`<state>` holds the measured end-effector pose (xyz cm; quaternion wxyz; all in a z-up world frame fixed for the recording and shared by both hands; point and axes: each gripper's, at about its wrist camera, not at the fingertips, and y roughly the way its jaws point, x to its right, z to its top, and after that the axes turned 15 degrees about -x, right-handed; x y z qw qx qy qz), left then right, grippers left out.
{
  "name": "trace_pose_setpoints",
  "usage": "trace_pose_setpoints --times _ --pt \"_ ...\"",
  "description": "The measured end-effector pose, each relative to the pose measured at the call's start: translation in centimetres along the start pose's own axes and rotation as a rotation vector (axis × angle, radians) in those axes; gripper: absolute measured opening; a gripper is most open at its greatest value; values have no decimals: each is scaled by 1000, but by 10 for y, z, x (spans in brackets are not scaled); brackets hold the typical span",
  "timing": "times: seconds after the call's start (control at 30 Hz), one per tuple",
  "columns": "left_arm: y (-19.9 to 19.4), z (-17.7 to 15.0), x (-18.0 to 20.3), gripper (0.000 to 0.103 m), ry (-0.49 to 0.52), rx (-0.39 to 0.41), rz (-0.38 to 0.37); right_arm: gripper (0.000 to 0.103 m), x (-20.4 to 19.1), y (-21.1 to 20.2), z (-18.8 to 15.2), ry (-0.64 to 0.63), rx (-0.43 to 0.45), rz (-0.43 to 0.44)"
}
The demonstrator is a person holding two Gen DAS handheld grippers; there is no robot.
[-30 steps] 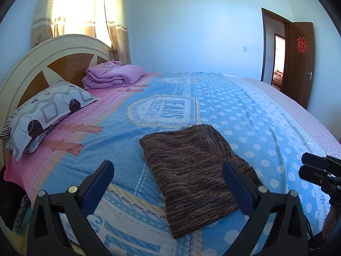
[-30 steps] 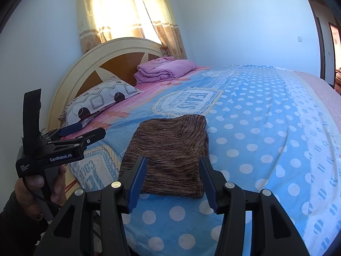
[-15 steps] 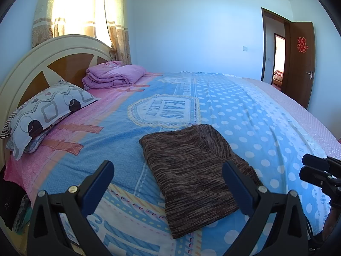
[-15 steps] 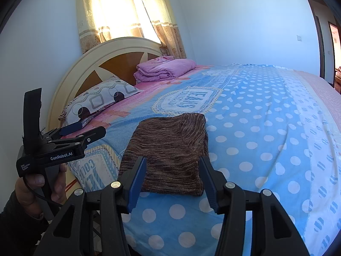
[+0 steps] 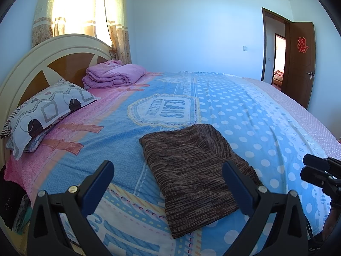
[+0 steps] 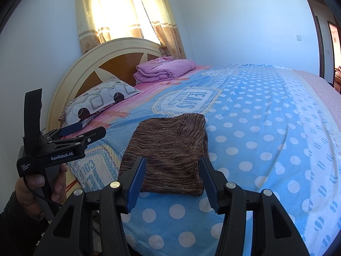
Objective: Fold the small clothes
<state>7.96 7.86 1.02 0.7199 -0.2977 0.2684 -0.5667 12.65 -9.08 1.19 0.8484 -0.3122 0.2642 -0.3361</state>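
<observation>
A brown knitted garment [image 5: 196, 166] lies folded into a flat rectangle on the blue dotted bedspread [image 5: 245, 115]; it also shows in the right wrist view [image 6: 170, 149]. My left gripper [image 5: 168, 185] is open and empty, held above the near edge of the bed just short of the garment. My right gripper [image 6: 171, 181] is open and empty, held above the garment's near edge without touching it. The left gripper also shows at the left of the right wrist view [image 6: 83, 132], and the right gripper at the right edge of the left wrist view [image 5: 315, 170].
A patterned pillow [image 5: 44, 111] and a folded pink quilt [image 5: 115, 75] lie by the cream and brown headboard [image 5: 53, 59]. A curtained window [image 5: 78, 8] is behind it. A brown door [image 5: 300, 64] stands open at the far right.
</observation>
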Motion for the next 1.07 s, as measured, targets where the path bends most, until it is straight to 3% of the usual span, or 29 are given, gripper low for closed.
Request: trace_pose_setpoints --times 0.17,0.5,0.77,1.07 --pt "-2 1 1 103 -3 -5 -14 54 -2 -1 -1 -4 5 -4" --pt "-9 7 -12 103 -39 21 27 54 -9 -4 1 -34 22 -18" --pt "-1 8 -30 103 -101 -11 45 54 -13 1 1 -45 7 -13" --pt "8 3 -33 103 -100 -28 58 54 -14 2 -1 -45 -2 -11"
